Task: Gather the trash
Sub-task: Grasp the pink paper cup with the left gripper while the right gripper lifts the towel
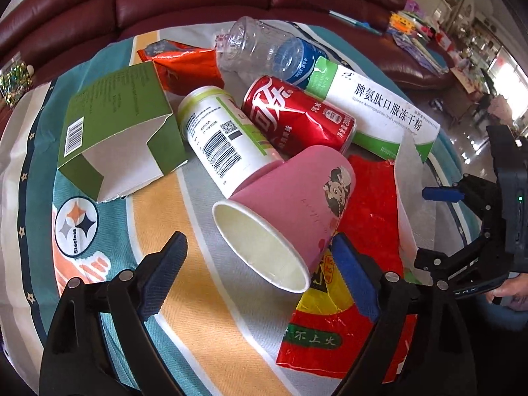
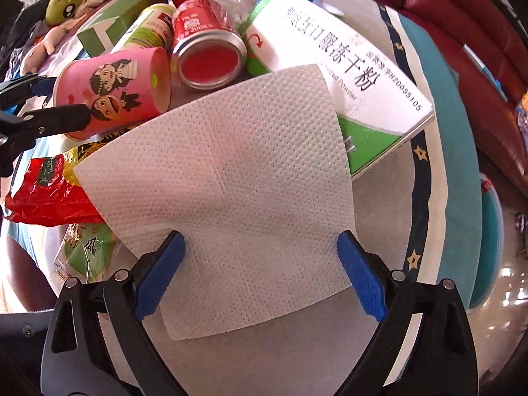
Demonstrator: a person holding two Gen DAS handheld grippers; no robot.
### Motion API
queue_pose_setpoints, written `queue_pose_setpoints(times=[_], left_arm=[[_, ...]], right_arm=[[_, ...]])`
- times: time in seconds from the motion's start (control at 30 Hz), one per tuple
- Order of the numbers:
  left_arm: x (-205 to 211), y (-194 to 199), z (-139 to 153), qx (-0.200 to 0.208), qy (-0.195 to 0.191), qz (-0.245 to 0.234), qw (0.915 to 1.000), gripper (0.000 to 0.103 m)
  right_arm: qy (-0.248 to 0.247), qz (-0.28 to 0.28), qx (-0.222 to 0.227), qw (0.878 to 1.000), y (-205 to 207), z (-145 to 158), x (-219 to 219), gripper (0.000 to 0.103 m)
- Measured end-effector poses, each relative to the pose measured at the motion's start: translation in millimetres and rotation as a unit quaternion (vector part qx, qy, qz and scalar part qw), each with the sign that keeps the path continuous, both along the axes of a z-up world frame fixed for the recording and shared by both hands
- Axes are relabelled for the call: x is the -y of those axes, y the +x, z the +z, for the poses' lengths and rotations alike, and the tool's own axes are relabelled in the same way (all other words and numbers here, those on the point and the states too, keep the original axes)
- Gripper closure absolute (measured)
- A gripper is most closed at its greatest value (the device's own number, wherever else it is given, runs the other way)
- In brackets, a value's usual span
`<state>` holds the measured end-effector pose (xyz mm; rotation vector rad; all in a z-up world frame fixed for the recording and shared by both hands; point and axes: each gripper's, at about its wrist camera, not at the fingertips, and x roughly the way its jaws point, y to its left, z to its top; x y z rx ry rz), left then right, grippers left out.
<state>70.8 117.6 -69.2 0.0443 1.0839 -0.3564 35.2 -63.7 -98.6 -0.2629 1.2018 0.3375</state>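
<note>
Left gripper (image 1: 259, 257): fingers spread wide, holding nothing, straddling the mouth of a toppled pink paper cup (image 1: 283, 211). Right gripper (image 2: 260, 254): fingers wide apart, empty, over a flat white napkin (image 2: 224, 171). Behind, on the cloth-covered surface (image 1: 184, 231), lie a red can (image 1: 297, 115), a clear bottle (image 1: 264, 49), a medicine box (image 1: 379, 112) and a red wrapper (image 1: 369, 204), piled touching.

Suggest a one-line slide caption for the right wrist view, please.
Open right gripper poised over a white paper napkin beside the pink paper cup.
</note>
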Motion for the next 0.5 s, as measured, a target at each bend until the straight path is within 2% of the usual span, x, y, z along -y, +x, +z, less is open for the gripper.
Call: queue_pose_setpoints(times=[0.1,0.13,0.23,0.27,0.3,0.33,0.37,0.5], left_arm=[[11.6,4.0,-1.7,0.005,0.016,-0.015,0.9998,0.013],[15.3,5.8,-2.2,0.006,0.019,-0.019,0.9996,0.013],[24.1,7.3,-4.7,0.005,0.023,-0.028,0.9993,0.013],[26.3,5.8,-4.7,0.007,0.022,-0.029,0.9993,0.013],[28.4,3.4,-4.1,0.008,0.018,-0.029,0.9994,0.019],[30.1,0.3,-3.7,0.008,0.020,-0.027,0.9994,0.025],[31.1,-2.4,-3.3,0.007,0.019,-0.025,0.9995,0.025],[40.5,-19.3,2.7,-0.001,0.007,-0.024,0.9997,0.026]], right_arm=[[0.002,0.007,0.001,1.000,-3.5,2.6,0.9,0.022],[0.002,0.010,0.002,1.000,-5.7,4.1,0.4,0.030],[0.006,0.020,0.003,1.000,-13.5,9.5,0.1,0.055],[0.008,0.016,0.002,1.000,-13.8,11.7,3.0,0.070],[0.011,0.008,0.000,1.000,-14.3,13.0,7.6,0.079],[0.016,-0.001,-0.005,1.000,-13.9,13.7,13.4,0.093],[0.025,-0.010,-0.011,1.000,-12.3,14.2,19.8,0.097],[0.062,-0.049,-0.028,0.996,-10.7,16.0,48.6,0.098]])
